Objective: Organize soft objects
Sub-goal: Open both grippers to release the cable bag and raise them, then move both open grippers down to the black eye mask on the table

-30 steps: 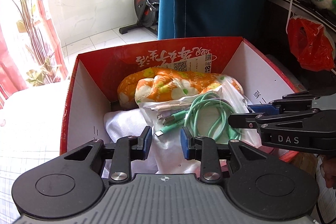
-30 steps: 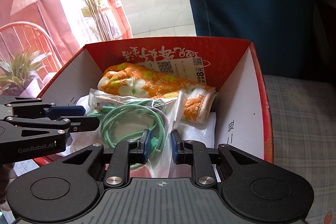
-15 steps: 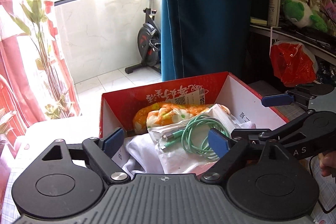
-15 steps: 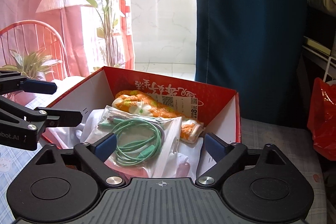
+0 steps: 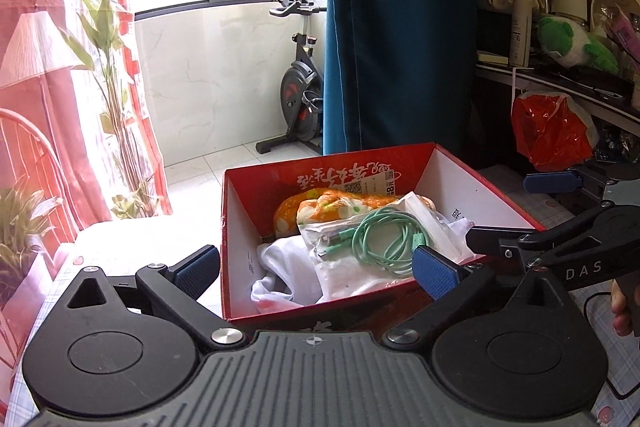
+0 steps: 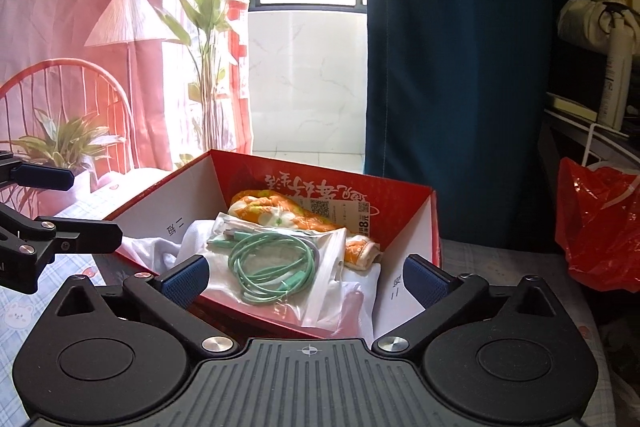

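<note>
Red cardboard box (image 5: 472,183) was seen on a checked table (image 6: 80,267), holding a clear bag of mint-green cables (image 6: 276,259) on white cloth (image 5: 288,263), beside an orange floral pouch (image 6: 276,213). Both the left gripper (image 5: 316,269) and right gripper (image 6: 306,281) were opening, nothing held. A blue curtain (image 5: 400,27) and red plastic bag (image 5: 548,131) were seen behind.
</note>
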{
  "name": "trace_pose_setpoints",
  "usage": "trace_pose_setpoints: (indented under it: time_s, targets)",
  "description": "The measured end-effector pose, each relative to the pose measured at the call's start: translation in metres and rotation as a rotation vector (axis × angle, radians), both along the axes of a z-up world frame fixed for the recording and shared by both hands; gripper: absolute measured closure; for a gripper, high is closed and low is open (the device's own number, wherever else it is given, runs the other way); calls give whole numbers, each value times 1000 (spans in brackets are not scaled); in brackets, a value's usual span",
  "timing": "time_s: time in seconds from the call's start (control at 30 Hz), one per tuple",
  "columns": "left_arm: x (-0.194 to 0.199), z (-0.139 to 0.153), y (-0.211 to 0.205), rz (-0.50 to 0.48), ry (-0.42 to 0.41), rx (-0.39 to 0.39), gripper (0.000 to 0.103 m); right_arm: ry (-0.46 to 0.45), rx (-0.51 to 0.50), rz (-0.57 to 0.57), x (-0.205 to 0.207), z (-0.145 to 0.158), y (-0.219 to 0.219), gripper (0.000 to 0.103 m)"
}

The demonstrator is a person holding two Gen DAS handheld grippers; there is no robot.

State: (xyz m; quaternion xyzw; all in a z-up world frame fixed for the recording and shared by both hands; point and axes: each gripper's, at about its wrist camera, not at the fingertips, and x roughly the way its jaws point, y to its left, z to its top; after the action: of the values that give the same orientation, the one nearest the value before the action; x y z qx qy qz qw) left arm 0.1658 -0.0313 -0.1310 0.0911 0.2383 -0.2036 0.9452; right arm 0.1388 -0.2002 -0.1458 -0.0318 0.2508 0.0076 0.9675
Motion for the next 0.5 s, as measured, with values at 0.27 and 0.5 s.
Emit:
trace_pose_setpoints:
  time_s: [0.27, 0.5]
  targets:
    - [-31, -7, 8, 7, -51, 7, 0, -53, 15, -2, -29, -3, 3, 1]
    - [-52, -18, 14, -2, -55, 0, 0, -112, 41, 15, -57, -7, 9, 1]
